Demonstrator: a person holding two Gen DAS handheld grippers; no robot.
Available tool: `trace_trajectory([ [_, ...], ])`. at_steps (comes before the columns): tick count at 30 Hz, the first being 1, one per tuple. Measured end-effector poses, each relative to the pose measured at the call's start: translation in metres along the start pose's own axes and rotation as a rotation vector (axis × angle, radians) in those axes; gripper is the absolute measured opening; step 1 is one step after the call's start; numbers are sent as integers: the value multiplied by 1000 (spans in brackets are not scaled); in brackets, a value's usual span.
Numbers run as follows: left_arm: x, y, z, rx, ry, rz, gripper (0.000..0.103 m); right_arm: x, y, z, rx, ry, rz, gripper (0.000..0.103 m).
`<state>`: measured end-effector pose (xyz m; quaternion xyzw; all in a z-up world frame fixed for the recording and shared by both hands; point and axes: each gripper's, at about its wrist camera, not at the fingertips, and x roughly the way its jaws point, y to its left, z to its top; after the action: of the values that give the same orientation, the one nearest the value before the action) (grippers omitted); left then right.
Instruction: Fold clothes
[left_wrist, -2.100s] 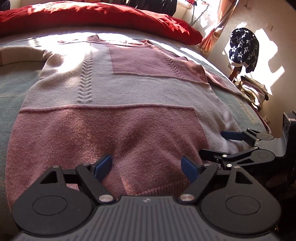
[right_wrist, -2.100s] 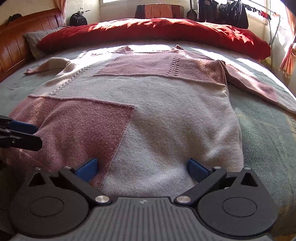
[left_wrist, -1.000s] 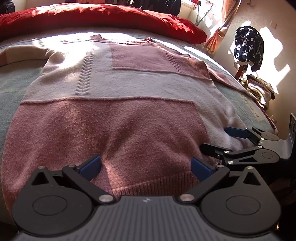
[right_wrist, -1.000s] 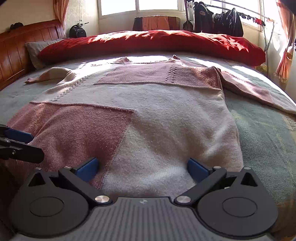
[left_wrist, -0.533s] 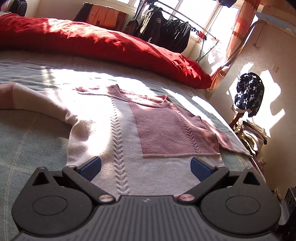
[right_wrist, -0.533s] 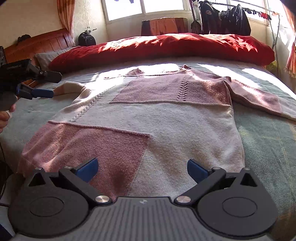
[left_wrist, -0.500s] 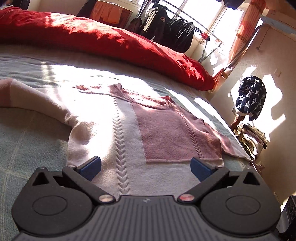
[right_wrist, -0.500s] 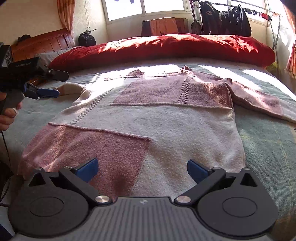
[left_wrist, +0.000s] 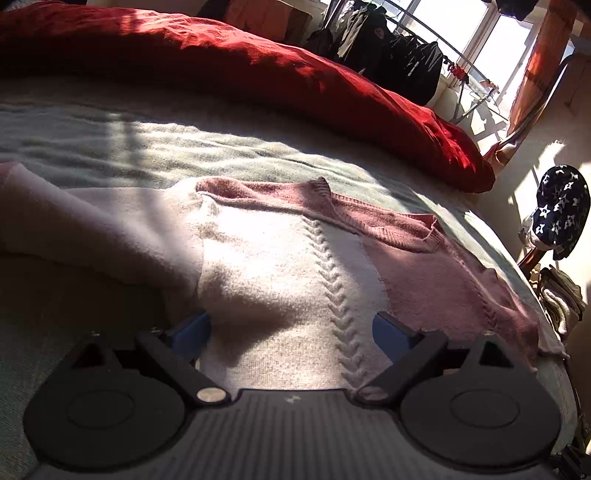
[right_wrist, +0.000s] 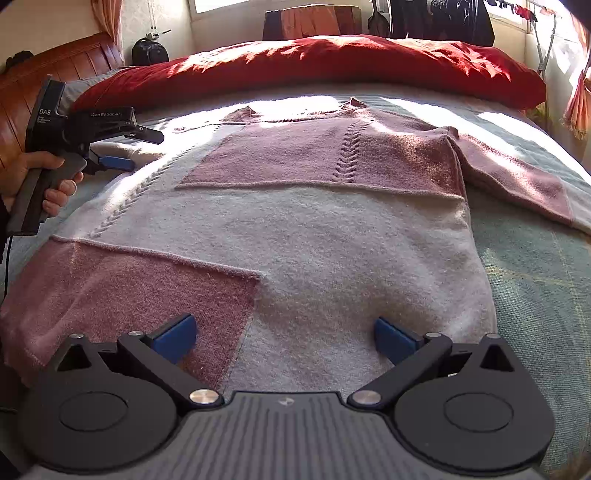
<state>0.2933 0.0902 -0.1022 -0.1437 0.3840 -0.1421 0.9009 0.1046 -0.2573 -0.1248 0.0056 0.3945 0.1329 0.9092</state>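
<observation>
A pink and cream patchwork sweater (right_wrist: 314, 221) lies flat, front up, on the bed, neck toward the far side. My left gripper (left_wrist: 291, 328) is open over the sweater's left shoulder, near where the cream left sleeve (left_wrist: 74, 225) joins the body. It also shows in the right wrist view (right_wrist: 136, 149), open, held by a hand at the left sleeve. My right gripper (right_wrist: 284, 334) is open just above the sweater's hem, holding nothing. The pink right sleeve (right_wrist: 517, 181) lies spread out to the right.
The sweater rests on a grey-green blanket (right_wrist: 535, 277). A red duvet (right_wrist: 314, 62) is bunched along the far side. A wooden headboard (right_wrist: 22, 85) is on the left. A clothes rack (left_wrist: 402, 62) and a chair with dark starred fabric (left_wrist: 561, 210) stand past the bed.
My left gripper has moved from the hem up along the left side to the left shoulder and sleeve. My right gripper has stayed at the hem. Both stay open.
</observation>
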Motion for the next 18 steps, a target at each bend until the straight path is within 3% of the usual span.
trace_trajectory([
  [4, -35, -32, -24, 101, 11, -138, 95, 3, 4, -5, -11, -14, -25, 103],
  [7, -40, -47, -52, 138, 71, -200, 96, 4, 7, -7, -22, -23, -43, 103],
  [8, -38, -47, -60, 146, 79, -171, 96, 4, 8, -7, -24, -24, -48, 103],
  [10, -32, -39, -74, 165, 85, -8, 95, 2, 9, -9, -27, -21, -55, 103],
  [11, -33, -34, -78, 163, 78, 27, 95, 0, 10, -10, -28, -19, -58, 103],
  [15, -60, -31, -80, 131, 61, 27, 95, -12, 10, -20, -42, -5, -61, 103],
  [18, -89, -54, -89, 188, 15, -36, 96, -25, 8, -27, -45, 1, -51, 103],
])
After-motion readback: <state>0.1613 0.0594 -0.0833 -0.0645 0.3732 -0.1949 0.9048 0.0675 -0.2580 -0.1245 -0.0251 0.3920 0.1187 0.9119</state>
